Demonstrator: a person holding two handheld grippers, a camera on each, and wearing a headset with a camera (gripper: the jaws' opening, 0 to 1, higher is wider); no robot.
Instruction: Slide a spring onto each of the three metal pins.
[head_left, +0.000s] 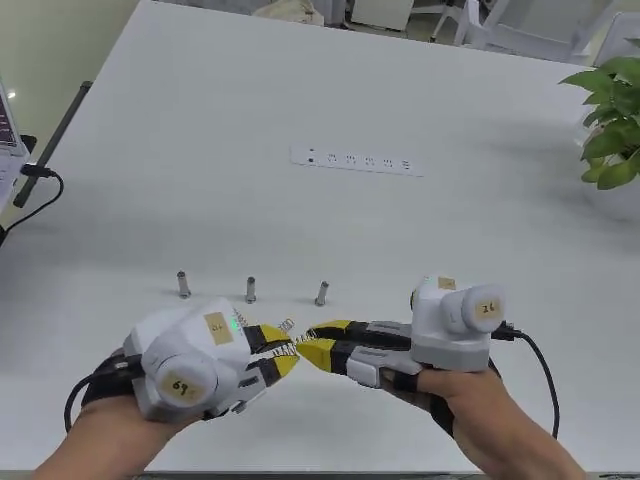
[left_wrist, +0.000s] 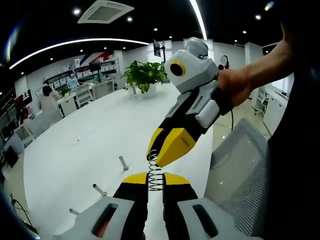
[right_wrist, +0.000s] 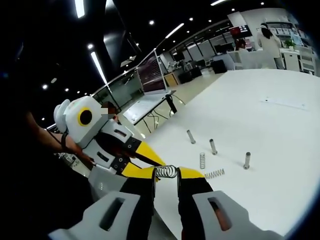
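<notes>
Three short metal pins stand in a row on the white table, left (head_left: 183, 284), middle (head_left: 251, 289) and right (head_left: 321, 293), all bare. In front of them, above the table, a small spring (head_left: 296, 346) is pinched between both grippers. My left gripper (head_left: 284, 352) is shut on one end of the spring (left_wrist: 155, 174), and my right gripper (head_left: 312, 346) is shut on the other end (right_wrist: 166, 171). The right gripper's yellow jaws (left_wrist: 169, 145) meet mine tip to tip. Two more springs rest near the pins, one upright (right_wrist: 202, 160) and one lying flat (right_wrist: 215, 174).
A white power strip (head_left: 357, 160) lies further back in the middle of the table. A potted plant (head_left: 610, 120) stands at the right edge. A black cable (head_left: 35, 195) runs along the left edge. A mesh chair (left_wrist: 240, 165) stands beside the table.
</notes>
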